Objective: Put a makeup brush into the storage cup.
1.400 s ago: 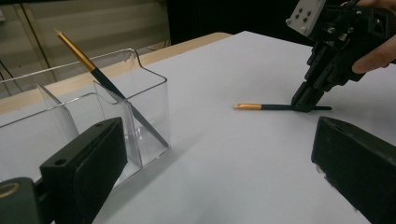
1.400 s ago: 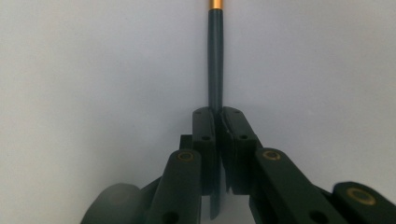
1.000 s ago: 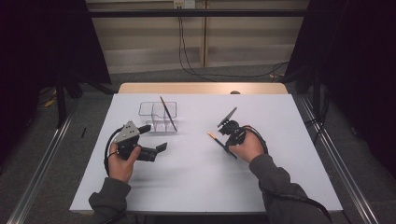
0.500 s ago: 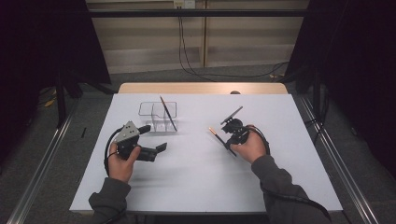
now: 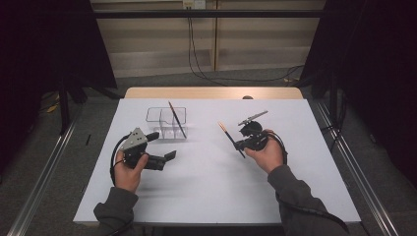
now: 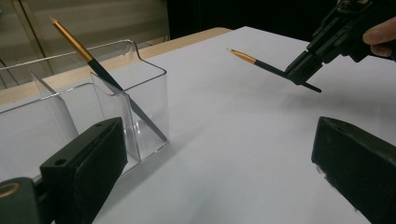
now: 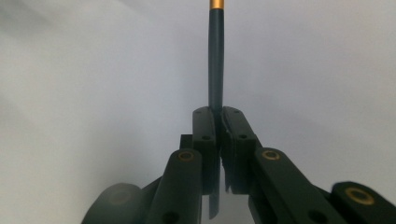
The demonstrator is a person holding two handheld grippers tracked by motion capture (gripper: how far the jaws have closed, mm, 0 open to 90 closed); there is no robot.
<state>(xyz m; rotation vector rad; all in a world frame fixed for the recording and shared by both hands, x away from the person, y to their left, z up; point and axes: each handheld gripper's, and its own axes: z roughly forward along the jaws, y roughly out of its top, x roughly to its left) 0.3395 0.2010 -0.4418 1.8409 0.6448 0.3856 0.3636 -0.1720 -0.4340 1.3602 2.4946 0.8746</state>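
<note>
My right gripper point(image 5: 239, 145) clamps the dark paintbrush point(image 5: 231, 139) mid-handle, right of frame centre, gold ferrule pointing up-left above the white table point(image 5: 206, 196); my left gripper point(image 5: 164, 146) gapes wide, lower left.

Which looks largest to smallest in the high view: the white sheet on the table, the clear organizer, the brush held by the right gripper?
1. White sheet, by far the largest.
2. Clear organizer.
3. Brush held by the right gripper: about as long as the organizer is wide, but far thinner.
</note>
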